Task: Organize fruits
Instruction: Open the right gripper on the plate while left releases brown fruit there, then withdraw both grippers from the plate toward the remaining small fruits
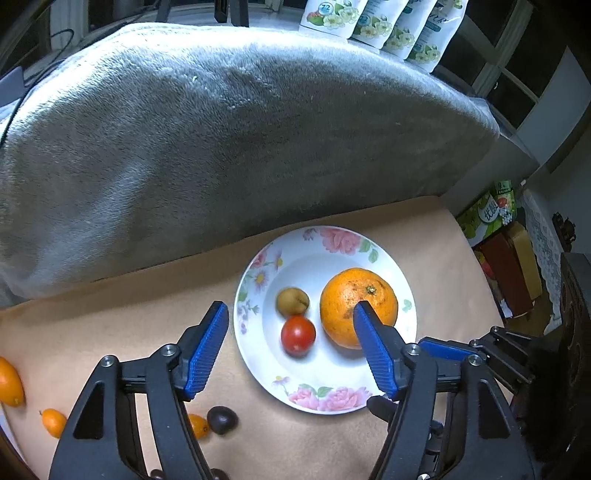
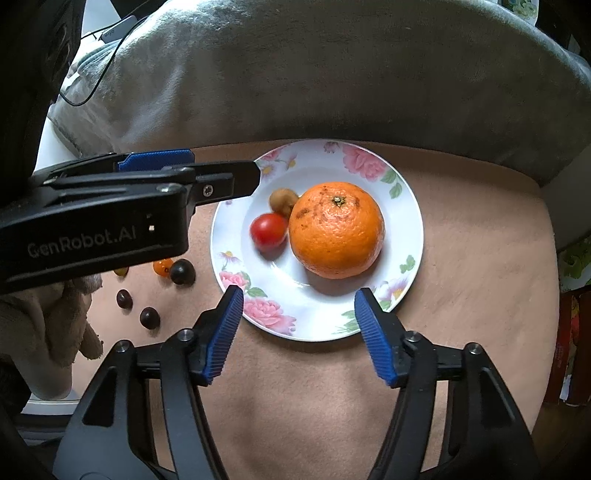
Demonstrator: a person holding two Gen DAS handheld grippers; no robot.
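Note:
A white floral plate (image 1: 255,354) (image 2: 410,206) on the tan mat holds a large orange (image 1: 347,295) (image 2: 336,229), a red cherry tomato (image 1: 297,334) (image 2: 269,230) and a small brown longan (image 1: 292,301) (image 2: 281,201). My left gripper (image 1: 290,312) is open and empty, hovering over the plate's near left part. My right gripper (image 2: 299,299) is open and empty above the plate's near rim. Loose kumquats (image 1: 53,422) (image 2: 162,266) and dark grapes (image 1: 221,420) (image 2: 182,271) lie on the mat left of the plate.
A grey plush blanket (image 1: 221,129) (image 2: 332,74) rises behind the mat. White pouches (image 1: 384,26) stand at the back right. The left gripper's body (image 2: 110,214) and the gloved hand (image 2: 55,325) fill the left of the right wrist view. Boxes (image 1: 509,266) sit beyond the mat's right edge.

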